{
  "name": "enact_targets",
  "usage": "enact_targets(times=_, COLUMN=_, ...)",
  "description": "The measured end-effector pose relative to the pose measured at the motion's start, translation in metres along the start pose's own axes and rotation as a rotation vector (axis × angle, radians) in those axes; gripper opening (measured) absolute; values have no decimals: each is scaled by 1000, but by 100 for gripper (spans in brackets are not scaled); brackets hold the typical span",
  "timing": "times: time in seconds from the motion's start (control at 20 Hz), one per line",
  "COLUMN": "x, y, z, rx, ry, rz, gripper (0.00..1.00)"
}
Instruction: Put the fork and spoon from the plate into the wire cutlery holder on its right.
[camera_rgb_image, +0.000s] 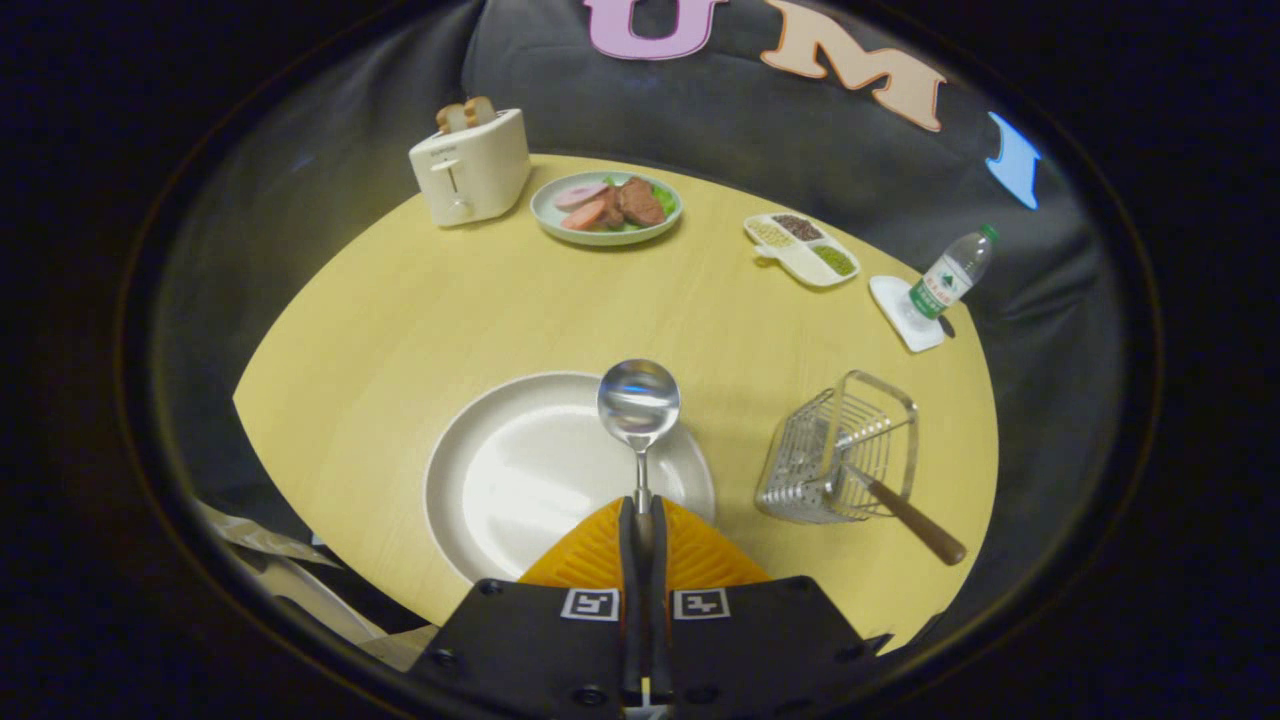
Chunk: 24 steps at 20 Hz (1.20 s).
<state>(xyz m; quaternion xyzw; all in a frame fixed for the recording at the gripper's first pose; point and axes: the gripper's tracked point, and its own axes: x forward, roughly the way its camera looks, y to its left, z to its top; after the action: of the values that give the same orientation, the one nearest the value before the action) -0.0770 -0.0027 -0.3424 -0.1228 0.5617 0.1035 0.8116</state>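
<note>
While the tongs (641, 520) pinch the neck of the shiny metal spoon (638, 405), its bowl sticks out just ahead of them above the round white plate (520, 470). Ahead and right, the silver wire cutlery holder (840, 450) already keeps a brown-handled utensil (905, 515), likely the fork, so the spoon's transfer remains.

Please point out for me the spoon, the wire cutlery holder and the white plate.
Spoon (638, 402): gripper view, on its round bowl; the claw (640, 512) is shut on its handle.
Wire cutlery holder (845, 450): gripper view, on its wire side wall.
White plate (530, 470): gripper view, on its bare middle.
</note>
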Motion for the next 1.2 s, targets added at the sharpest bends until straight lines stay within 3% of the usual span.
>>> enact_targets(times=0.65, x=-25, y=-93, z=9, rx=-41, ry=86, rz=-112, gripper=6)
enact_targets(times=1.2, x=-25, y=-125, z=-9, rx=-19, ry=237, rz=-141, gripper=7)
